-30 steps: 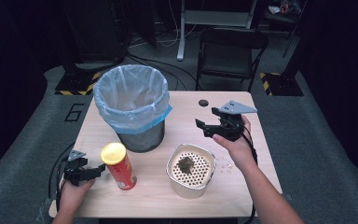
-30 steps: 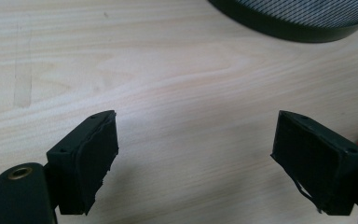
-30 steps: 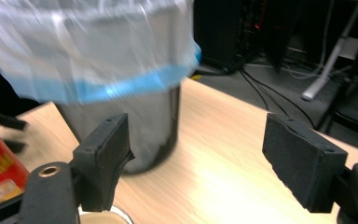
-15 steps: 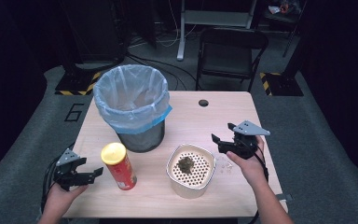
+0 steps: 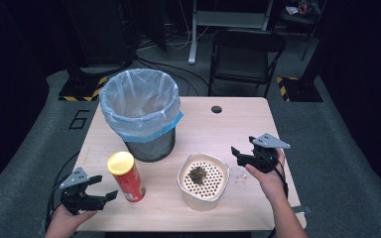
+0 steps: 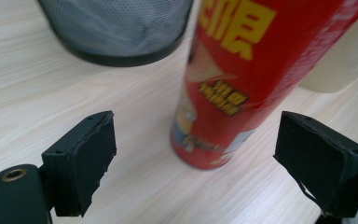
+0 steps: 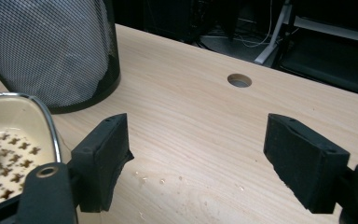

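A red chip can (image 5: 125, 176) with a yellow lid stands upright near the table's front left. My left gripper (image 5: 104, 187) is just left of it. Its jaws have just been opening and now stand wide, with the can (image 6: 223, 84) a little ahead of the pads and untouched. A cream container (image 5: 203, 181) with a perforated insert holds a dark clump. Open and holding nothing, my right gripper (image 5: 237, 155) hovers right of that container and points across the table. A mesh bin (image 5: 140, 114) with a plastic liner stands behind the can.
Small crumbs (image 7: 168, 179) lie on the wood under the right gripper. A round cable hole (image 5: 216, 109) is in the table's far middle. A black chair (image 5: 245, 54) stands beyond the far edge. The bin's mesh wall (image 7: 51, 51) rises left of the right gripper.
My right gripper has come down and toward the table's front, ending beside the container. The left gripper has lifted a little next to the can and its jaws stand wider.
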